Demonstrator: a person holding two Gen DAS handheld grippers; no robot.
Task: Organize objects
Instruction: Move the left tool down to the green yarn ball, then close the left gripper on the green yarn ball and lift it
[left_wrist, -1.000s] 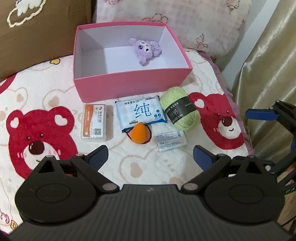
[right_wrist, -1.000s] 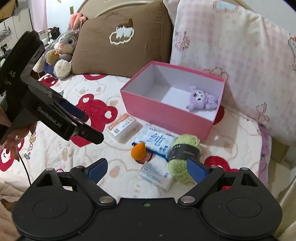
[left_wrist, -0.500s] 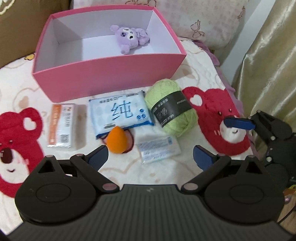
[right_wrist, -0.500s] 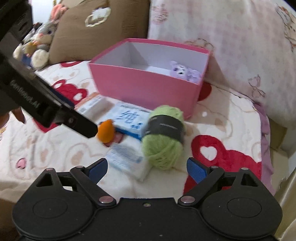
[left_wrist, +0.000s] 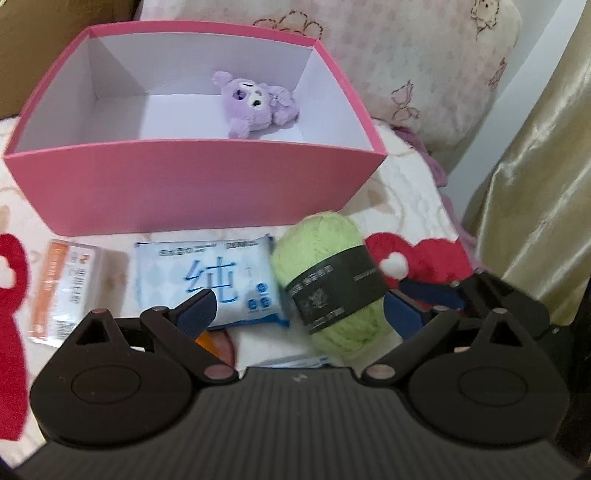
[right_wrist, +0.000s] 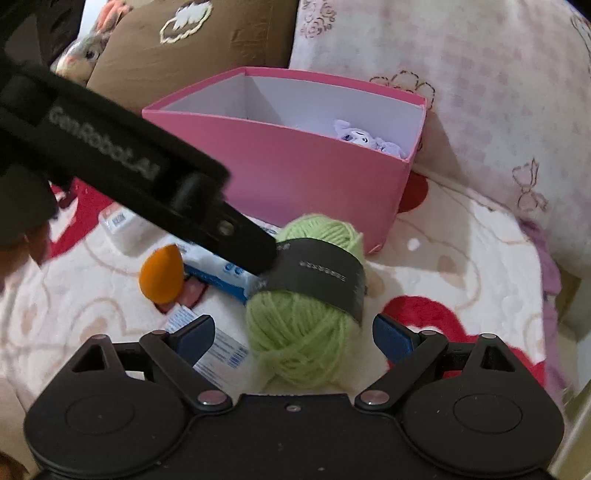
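Both grippers have closed in on the yarn ball (right_wrist: 306, 299), on the bed just near the pink box (right_wrist: 295, 177). Right gripper (right_wrist: 293, 334): fingers apart, yarn between them, long axis running far-to-near. Left gripper (left_wrist: 299, 312): fingers apart, yarn toward its right finger.

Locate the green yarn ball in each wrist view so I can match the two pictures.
Left wrist: the green yarn ball lies right of centre, in front of the pink box's right end, beside the blue tissue pack.
Right wrist: it sits at centre, between the open fingers of the right gripper.
Shared landmark: the pink box with the purple plush inside.
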